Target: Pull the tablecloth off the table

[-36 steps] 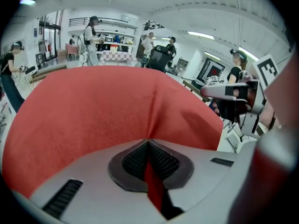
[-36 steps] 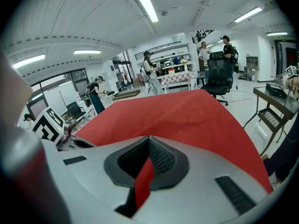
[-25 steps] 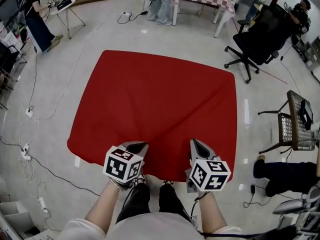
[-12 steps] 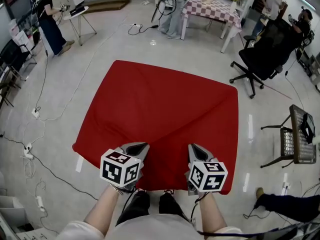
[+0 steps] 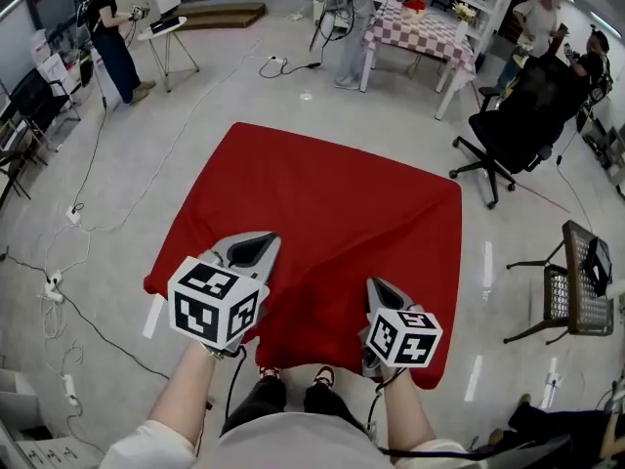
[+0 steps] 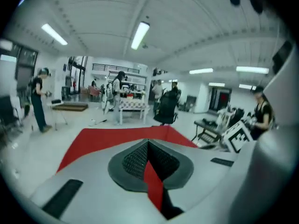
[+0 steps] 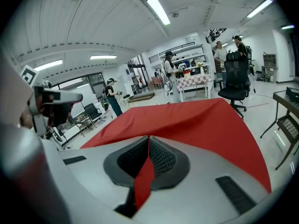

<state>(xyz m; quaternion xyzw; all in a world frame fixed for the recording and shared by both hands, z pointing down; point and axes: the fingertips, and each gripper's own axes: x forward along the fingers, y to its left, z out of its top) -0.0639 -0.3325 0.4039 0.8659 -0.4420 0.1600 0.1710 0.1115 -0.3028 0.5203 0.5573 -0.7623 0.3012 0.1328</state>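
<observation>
Head view: the red tablecloth (image 5: 332, 203) lies spread out in the middle of the scene and hides what is under it. Both grippers stand at its near edge.
Left gripper view: the left gripper (image 6: 148, 148) has its jaws pressed together on a narrow fold of the tablecloth. The fold shows as a red strip between the dark ribbed pads (image 6: 133, 160).
Right gripper view: the right gripper (image 7: 148, 146) is clenched in the same way. A red fold of the tablecloth is pinched between its pads and comes down toward the camera.
Left gripper, place: at the near left part of the tablecloth. Its marker cube (image 5: 215, 303) looks larger than the right marker cube (image 5: 403, 335), so it is closer to the head camera.
Right gripper, place: at the near right part of the tablecloth, well apart from the left one.
Tablecloth shape: creases run from the two grips toward the far side, and the far corners lie flat.
Person: two forearms hold the grippers. Dark trouser legs and shoes (image 5: 293, 374) show just beside the near edge.
Far right: a black office chair (image 5: 513, 115) stands apart from the tablecloth.
Far: a checkered table (image 5: 420, 27) has people beside it.
Far left: a standing person (image 5: 115, 42) is near a small round table (image 5: 164, 25).
Right: a wire-mesh stand (image 5: 574, 281).
Left: cables (image 5: 73, 218) lie on the floor.
</observation>
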